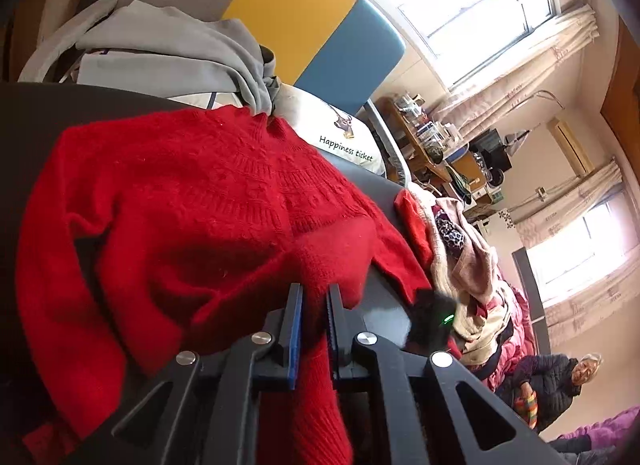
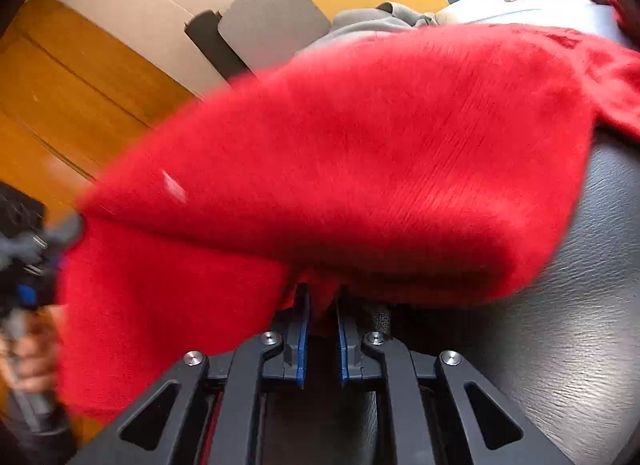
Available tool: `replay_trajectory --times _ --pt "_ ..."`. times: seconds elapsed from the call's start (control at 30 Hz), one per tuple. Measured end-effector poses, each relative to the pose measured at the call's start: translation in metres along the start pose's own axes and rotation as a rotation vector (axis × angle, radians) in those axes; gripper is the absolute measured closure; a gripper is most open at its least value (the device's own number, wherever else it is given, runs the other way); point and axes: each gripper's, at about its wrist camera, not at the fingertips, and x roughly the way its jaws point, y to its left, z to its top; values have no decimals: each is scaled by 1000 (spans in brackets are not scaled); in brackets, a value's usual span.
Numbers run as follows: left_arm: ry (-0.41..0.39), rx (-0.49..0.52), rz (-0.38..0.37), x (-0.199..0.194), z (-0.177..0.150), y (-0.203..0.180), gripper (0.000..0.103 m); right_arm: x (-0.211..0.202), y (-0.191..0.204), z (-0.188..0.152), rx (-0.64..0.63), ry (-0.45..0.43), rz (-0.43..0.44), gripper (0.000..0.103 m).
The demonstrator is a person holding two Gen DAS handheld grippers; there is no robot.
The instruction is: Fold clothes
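Red knitted sweater (image 1: 192, 201) is lying spread over a dark leather-like surface (image 2: 560, 305), which serves as the landmark for everything else. Its patterned yoke is facing up toward the far end of that surface, and one sleeve is trailing down the near left side. The left gripper (image 1: 316, 297) is hovering at the near edge of the dark surface with its blue-padded jaws drawn together on a fold of the red knit, which is running down between the fingers. In the right wrist view the right gripper (image 2: 322, 301) is also sitting at the near edge of the dark surface, its jaws pinched on the sweater's edge, with a thick lifted fold of the fabric bulging above them; that fold is blurring in the picture. At the left rim of that view a hand (image 2: 28, 361) is gripping the other tool's handle. Beyond the far end of the dark surface a grey garment (image 1: 180, 49) is lying bunched, touching the sweater's collar, with a white pillow (image 1: 340, 137) printed with "Happiness ticket" just beside it. To the right of the dark surface a heap of mixed clothes (image 1: 460, 257) is piling up, and farther off a seated person (image 1: 552, 381) is visible.
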Motion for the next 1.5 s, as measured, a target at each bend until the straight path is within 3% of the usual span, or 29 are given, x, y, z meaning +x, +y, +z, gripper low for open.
replay_trajectory --times 0.13,0.23,0.33,0.47,0.5,0.53,0.6,0.73,0.83,0.9,0.97,1.07,1.2,1.3,1.47,1.5 --pt "-25 24 -36 -18 0 -11 95 -68 5 12 -28 -98 113 91" --pt "-25 54 14 -19 -5 -21 91 -134 5 19 -53 -193 173 98" --pt "12 79 50 -10 -19 -27 86 -195 5 29 -83 -297 149 98" --pt "72 72 91 12 -52 -19 81 -263 2 28 -172 -375 -9 92" --pt "83 35 90 17 -64 -10 81 -266 -1 24 -187 -358 -23 85" --pt "84 -17 80 21 -78 3 81 -269 -4 20 -202 -341 -36 71" --pt "73 -100 77 22 -100 23 81 -243 0 2 -258 -246 -72 62" --pt "45 -251 125 18 -141 62 81 -163 23 -31 -384 -43 -50 62" --pt "9 -296 170 8 -152 76 81 -103 40 -37 -464 59 -44 62" --pt "-23 -317 158 2 -154 80 79 -64 47 -37 -502 128 -84 62" --pt "-43 -324 146 0 -156 82 77 -34 38 -34 -506 201 -192 62" --pt "-52 -346 139 3 -159 87 74 -34 17 -39 -523 223 -280 64" --pt "-49 -376 116 14 -165 95 73 -80 -13 -59 -524 226 -408 63" --pt "-45 -387 85 19 -165 92 71 -122 -45 -73 -408 238 -411 63" --pt "-35 -315 138 33 -161 71 68 -162 -66 -78 -329 268 -502 62" --pt "-30 -292 152 36 -160 67 68 -166 -68 -74 -306 264 -537 56"
